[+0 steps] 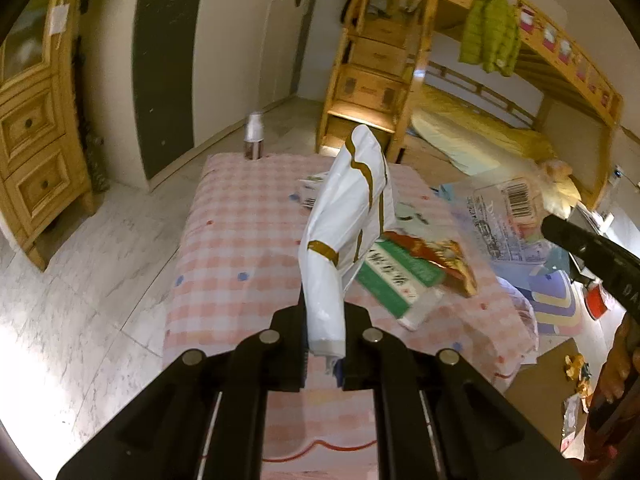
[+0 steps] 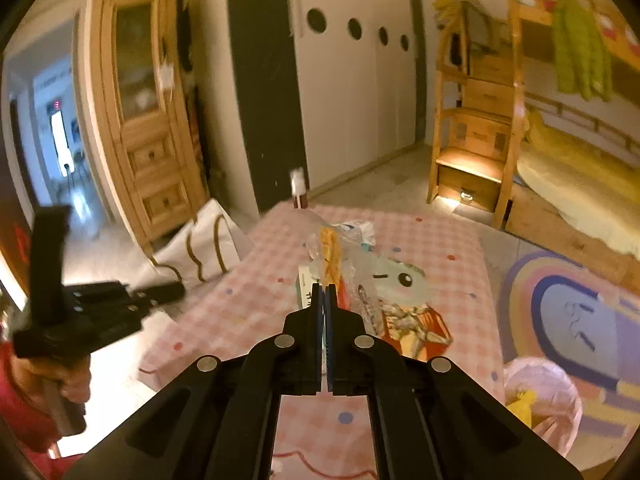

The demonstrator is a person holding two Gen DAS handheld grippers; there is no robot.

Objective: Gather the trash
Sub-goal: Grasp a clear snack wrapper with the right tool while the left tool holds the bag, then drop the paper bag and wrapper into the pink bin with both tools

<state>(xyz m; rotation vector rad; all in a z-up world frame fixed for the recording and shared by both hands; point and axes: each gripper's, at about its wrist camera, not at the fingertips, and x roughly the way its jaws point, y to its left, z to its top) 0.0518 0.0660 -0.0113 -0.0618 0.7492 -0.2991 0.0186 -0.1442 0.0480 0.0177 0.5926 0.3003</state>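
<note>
Left gripper (image 1: 324, 316) clamps white bag (image 1: 348, 216), raised over checked table (image 1: 224, 248); right gripper (image 2: 324, 300) pinches clear wrapper (image 2: 340, 256) above table; green box (image 1: 396, 276), foil packet (image 1: 452, 260) lie beyond; bin (image 2: 552, 384) at right.

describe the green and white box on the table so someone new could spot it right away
Start at the table with the pink checked cloth. Near its middle lies a heap of wrappers; the green and white box lies flat there, partly under a red and gold snack wrapper. It is the only rigid, green item with white printed characters.
</note>
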